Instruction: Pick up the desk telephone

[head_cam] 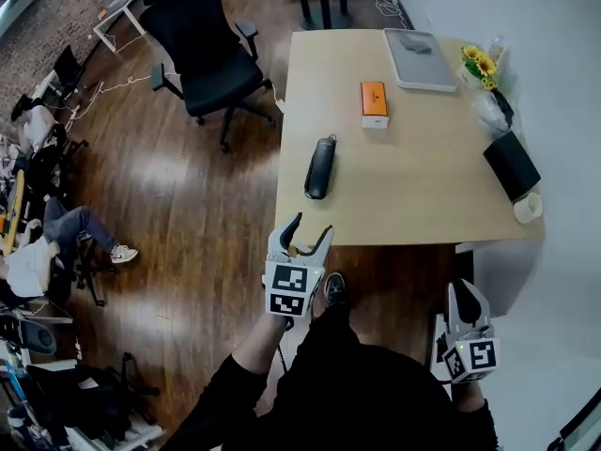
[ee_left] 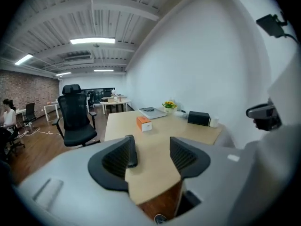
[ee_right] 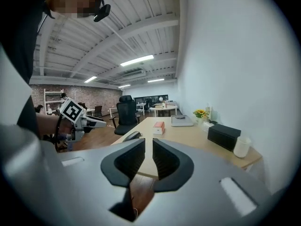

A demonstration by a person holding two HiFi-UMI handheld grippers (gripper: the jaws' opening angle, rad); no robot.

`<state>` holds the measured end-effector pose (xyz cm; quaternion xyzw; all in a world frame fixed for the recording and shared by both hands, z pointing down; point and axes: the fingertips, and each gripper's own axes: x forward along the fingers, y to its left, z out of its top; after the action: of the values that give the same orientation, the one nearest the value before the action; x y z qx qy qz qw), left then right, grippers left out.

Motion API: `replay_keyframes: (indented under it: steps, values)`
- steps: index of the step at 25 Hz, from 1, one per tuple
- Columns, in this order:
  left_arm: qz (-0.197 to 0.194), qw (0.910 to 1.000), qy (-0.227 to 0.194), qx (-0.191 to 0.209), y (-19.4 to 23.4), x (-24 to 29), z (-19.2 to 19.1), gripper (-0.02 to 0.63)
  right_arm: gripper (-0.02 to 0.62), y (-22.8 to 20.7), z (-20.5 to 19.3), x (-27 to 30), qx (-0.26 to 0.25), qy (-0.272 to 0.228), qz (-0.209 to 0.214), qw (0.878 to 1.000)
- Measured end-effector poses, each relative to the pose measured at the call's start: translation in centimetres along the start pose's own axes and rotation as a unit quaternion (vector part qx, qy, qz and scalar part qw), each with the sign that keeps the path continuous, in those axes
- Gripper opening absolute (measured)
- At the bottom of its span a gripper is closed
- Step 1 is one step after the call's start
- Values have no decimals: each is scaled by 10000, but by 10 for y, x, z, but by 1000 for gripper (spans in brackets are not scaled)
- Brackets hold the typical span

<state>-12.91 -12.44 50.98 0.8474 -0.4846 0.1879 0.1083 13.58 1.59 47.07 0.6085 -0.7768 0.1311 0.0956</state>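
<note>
- A black office chair (head_cam: 202,45) stands on the wooden floor off the desk's (head_cam: 423,158) left side, near its far corner.
- The left gripper (head_cam: 310,234) hovers just off the desk's near edge, close to the near-left corner. Its jaws are spread wide and released, with nothing between them.
- The desk telephone (head_cam: 320,167), a dark handset, lies flat on the desk near the left edge, just beyond the left gripper and untouched.
- An orange box (head_cam: 374,104) rests on the desk, farther back than the telephone.
- A grey laptop (head_cam: 419,59), closed, lies at the desk's far edge.
- The right gripper (head_cam: 467,294) hangs below the desk's near-right corner, well apart from the telephone. Its jaws are nearly together with a slim gap, grasping nothing.
- Yellow flowers (head_cam: 479,64) sit at the desk's far-right corner.
- A black box (head_cam: 512,165) stands along the desk's right edge.
- A white cup (head_cam: 528,208) sits at the desk's near-right corner.
</note>
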Motion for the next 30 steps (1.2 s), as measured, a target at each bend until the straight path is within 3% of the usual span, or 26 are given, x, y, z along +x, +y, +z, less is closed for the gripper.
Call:
replay_keyframes:
  steps: [4, 8, 12, 17, 24, 30]
  values:
    - [-201, 9996, 185, 47, 35, 69, 21, 252, 74, -3, 38, 90, -105, 96, 171, 9998]
    - [-210, 9952, 924, -236, 60, 135, -6, 309, 89, -4, 57, 167, -225, 191, 488, 9984]
    - [-59, 9823, 1826, -420, 79, 196, -51, 339, 89, -2, 65, 225, -210, 163, 948, 9951]
    - [48, 9653, 2598, -245, 88, 246, -93, 339, 57, -5, 90, 260, -320, 49, 1519, 9879]
    - [-43, 9511, 3058, -435, 88, 268, -118, 339, 41, -31, 94, 285, -181, 46, 1523, 9882]
    - [-5, 9513, 3079, 173, 83, 285, -124, 339, 38, -33, 78, 286, -125, 250, 1561, 9874]
